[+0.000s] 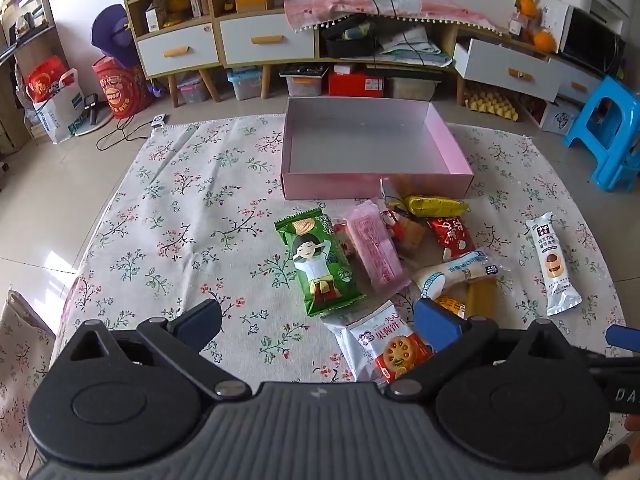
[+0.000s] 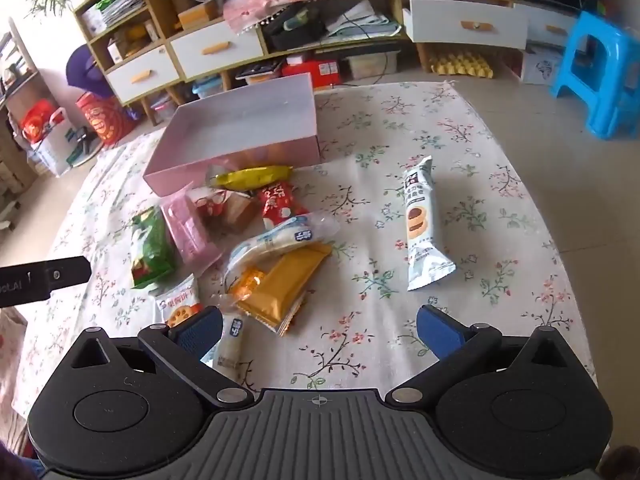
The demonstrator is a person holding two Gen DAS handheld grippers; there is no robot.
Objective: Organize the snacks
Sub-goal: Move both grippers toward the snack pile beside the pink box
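Observation:
A pink box (image 1: 376, 186) (image 2: 188, 170) lies open and empty on the floral cloth. In front of it sits a heap of snack packs: a green chips bag (image 1: 320, 262) (image 2: 152, 246), a pink wafer pack (image 1: 376, 250) (image 2: 190, 228), a yellow pack (image 1: 434, 205) (image 2: 252, 176), a red pack (image 1: 452, 234) (image 2: 278, 202), an orange-brown pack (image 2: 280, 284) and a white biscuit pack (image 1: 384, 344) (image 2: 178, 306). A long white cake-roll pack (image 1: 554, 264) (image 2: 422, 224) lies apart to the right. My left gripper (image 1: 318, 322) is open above the cloth near the biscuit pack. My right gripper (image 2: 320, 330) is open, holding nothing.
The floral cloth (image 1: 192, 208) (image 2: 460, 140) covers the floor. Behind it stand shelves with white drawers (image 1: 264, 42) (image 2: 468, 26), one pulled out. A blue stool (image 1: 608, 132) (image 2: 600, 72) stands at the right. Bags (image 1: 56, 100) sit at the far left.

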